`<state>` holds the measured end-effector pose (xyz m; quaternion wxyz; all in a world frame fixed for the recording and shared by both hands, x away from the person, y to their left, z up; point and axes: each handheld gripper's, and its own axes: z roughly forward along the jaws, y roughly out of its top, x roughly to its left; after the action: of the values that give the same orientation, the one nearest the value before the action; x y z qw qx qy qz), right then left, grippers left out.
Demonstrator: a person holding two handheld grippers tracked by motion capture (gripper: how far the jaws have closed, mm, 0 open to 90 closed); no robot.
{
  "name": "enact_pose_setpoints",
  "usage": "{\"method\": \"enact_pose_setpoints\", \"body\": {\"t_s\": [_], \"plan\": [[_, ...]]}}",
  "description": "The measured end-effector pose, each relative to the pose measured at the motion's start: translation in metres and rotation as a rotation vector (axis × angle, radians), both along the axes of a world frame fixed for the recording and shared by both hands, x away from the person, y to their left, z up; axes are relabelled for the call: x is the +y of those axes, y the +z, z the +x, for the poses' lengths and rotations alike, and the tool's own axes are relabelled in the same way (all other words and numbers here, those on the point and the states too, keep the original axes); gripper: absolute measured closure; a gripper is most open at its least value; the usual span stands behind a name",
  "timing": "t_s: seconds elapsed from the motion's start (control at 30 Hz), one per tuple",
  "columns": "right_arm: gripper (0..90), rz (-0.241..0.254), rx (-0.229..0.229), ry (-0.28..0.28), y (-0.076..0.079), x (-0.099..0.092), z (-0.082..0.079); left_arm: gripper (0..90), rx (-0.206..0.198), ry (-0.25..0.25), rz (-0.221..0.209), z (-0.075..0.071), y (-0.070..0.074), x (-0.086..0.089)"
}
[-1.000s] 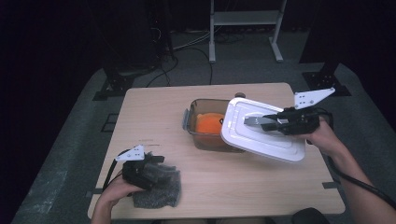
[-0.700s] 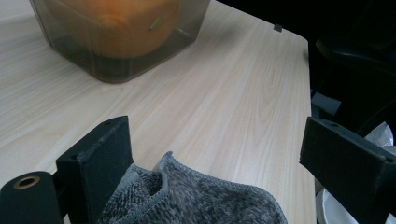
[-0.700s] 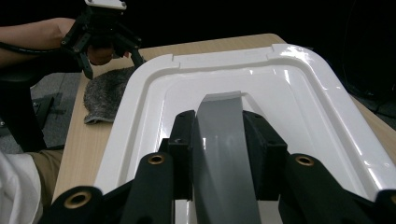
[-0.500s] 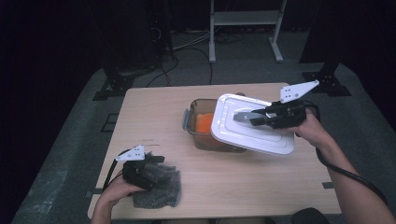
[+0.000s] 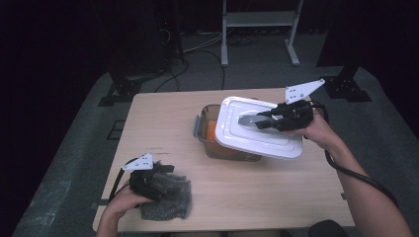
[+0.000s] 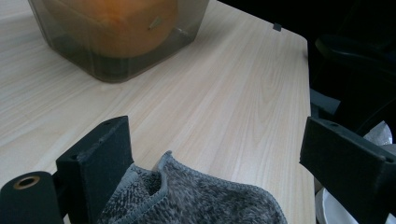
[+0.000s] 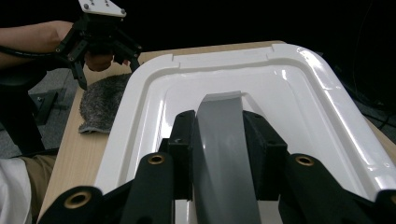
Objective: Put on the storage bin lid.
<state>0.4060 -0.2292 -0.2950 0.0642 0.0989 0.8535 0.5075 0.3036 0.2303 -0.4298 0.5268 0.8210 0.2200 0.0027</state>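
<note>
A white rectangular lid [image 5: 257, 136] hangs tilted over a clear container [image 5: 203, 137] with something orange [image 5: 211, 131] inside. My right gripper [image 5: 249, 120] is shut on the lid's grey handle [image 7: 224, 140], its jaws pressing either side of it above the lid [image 7: 280, 84]. At the table's near left, my left gripper [image 5: 165, 173] rests open over a grey fuzzy cloth [image 5: 173, 200]. In the left gripper view the cloth [image 6: 201, 200] lies between the wide-apart jaws of that gripper [image 6: 224, 154], and the container [image 6: 116, 51] stands beyond.
The light wooden table [image 5: 158, 118] has bare room at its left and along the front right. Dark floor, cables and a white metal stand [image 5: 259, 19] lie behind it. In the right gripper view the left gripper [image 7: 100, 32] and the cloth [image 7: 100, 102] appear past the lid.
My right gripper has carried the lid leftward from the table's right side until it covers most of the container. The left gripper and the cloth have stayed put.
</note>
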Motion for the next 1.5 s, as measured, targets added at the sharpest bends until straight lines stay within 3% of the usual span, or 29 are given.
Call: {"method": "enact_pose_setpoints", "body": {"t_s": [0.57,1.5], "plan": [[65.7,-0.011,0.0,0.047,0.004,0.025,0.02,8.3,0.002,-0.005,-0.003,0.0,-0.001,0.001],[65.7,-0.025,0.053,0.107,-0.02,0.055,0.064,8.3,0.017,-0.002,-0.003,-0.002,-0.003,0.004]]}}
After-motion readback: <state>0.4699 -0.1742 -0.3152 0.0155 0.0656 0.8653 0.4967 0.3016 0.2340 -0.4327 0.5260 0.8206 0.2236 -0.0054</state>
